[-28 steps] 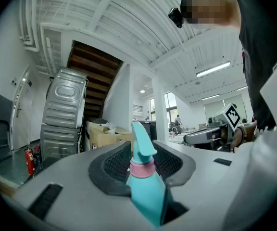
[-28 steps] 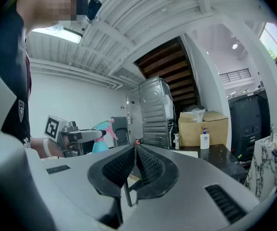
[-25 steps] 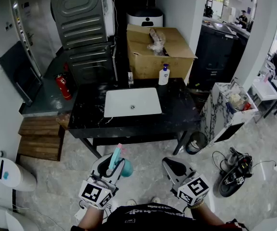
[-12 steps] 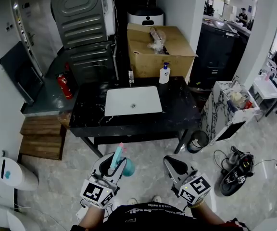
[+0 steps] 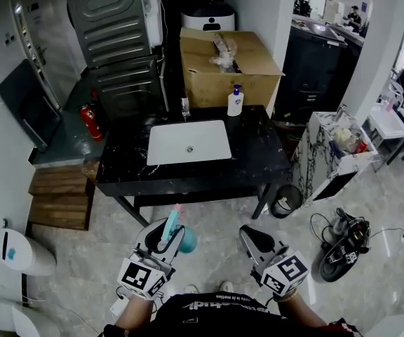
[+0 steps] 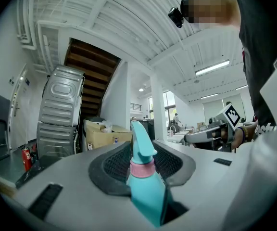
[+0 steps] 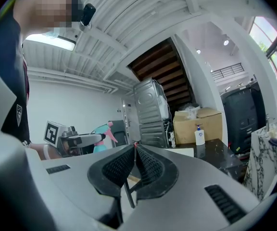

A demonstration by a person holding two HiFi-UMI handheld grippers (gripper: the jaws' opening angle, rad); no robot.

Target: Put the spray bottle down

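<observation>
**Head view: bottle nears the black table**

Compared with a second ago, the black table (image 5: 258,153) with its white sink (image 5: 188,142) looks slightly larger and sits a touch higher in the head view, as does the cardboard box (image 5: 223,76) behind it. Both grippers keep their places low in the picture.

The left gripper (image 5: 165,229) is still clamped on the teal spray bottle (image 5: 174,237), whose pink-collared nozzle pokes out past the jaw tips toward the table. The bottle is in the air, well short of the tabletop.

The right gripper (image 5: 250,234) is level beside it, with its jaws pressed together on nothing. Both point forward at the table, held side by side in front of the person's body with the marker cubes facing up.
</observation>
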